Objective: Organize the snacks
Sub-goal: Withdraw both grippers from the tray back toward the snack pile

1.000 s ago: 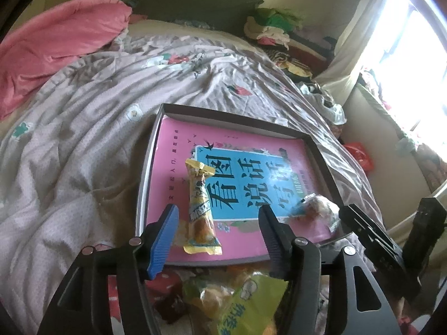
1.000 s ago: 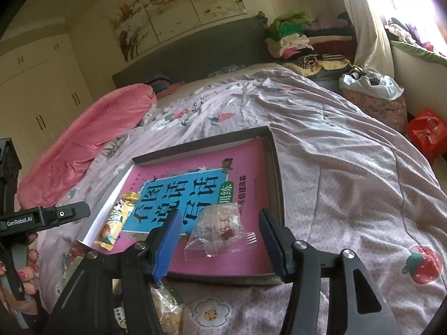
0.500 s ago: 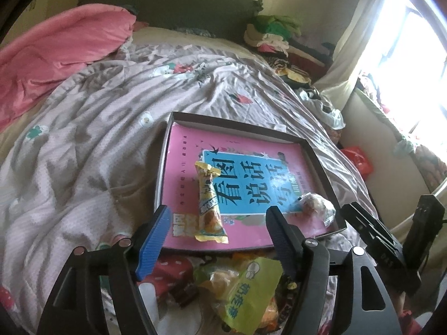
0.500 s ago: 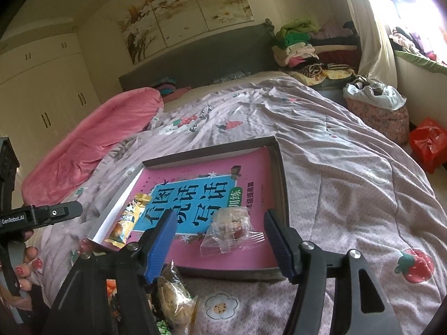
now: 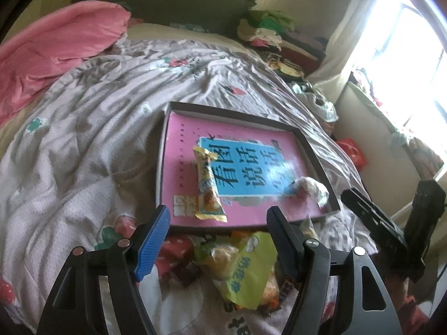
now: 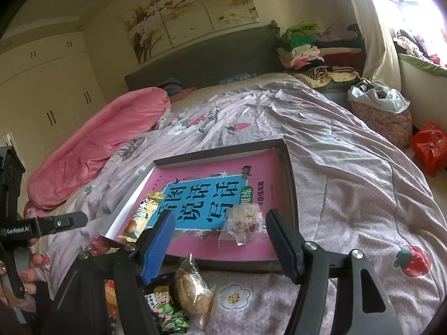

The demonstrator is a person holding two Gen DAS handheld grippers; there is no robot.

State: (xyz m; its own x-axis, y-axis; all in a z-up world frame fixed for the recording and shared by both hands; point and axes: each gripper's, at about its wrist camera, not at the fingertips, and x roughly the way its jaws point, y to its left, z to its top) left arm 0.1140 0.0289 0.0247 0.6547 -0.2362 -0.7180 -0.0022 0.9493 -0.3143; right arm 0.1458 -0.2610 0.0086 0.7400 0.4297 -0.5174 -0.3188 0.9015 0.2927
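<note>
Your left gripper (image 5: 218, 230) hung over the near edge of the shallow box (image 5: 318, 164) with its jaws parted and nothing between them; they had just been widening. Past its tips, the long yellow snack bar (image 5: 208, 185) lay lengthwise on the pink book (image 5: 248, 209) that filled the box, towards the left side. Nearer you, on the flowered quilt (image 5: 83, 145), a loose pile of snacks (image 5: 243, 262) sat just below the box edge, a yellow-green packet on top.

Your right gripper (image 6: 220, 241) was also spread and empty, its jaws having just been opening too. Beyond them the clear-wrapped snack (image 6: 243, 223) rested on the book's near right part, apart from both pads. The round cake in clear wrap (image 6: 192, 290) and the cartoon packet (image 6: 163, 310) lay on the quilt beside the blue left finger (image 6: 157, 247), outside the box. What was inside the clear wrapper was too blurred to name, perhaps a small pastry. At the far left a pink blanket (image 6: 92, 150) was heaped against the headboard.
</note>
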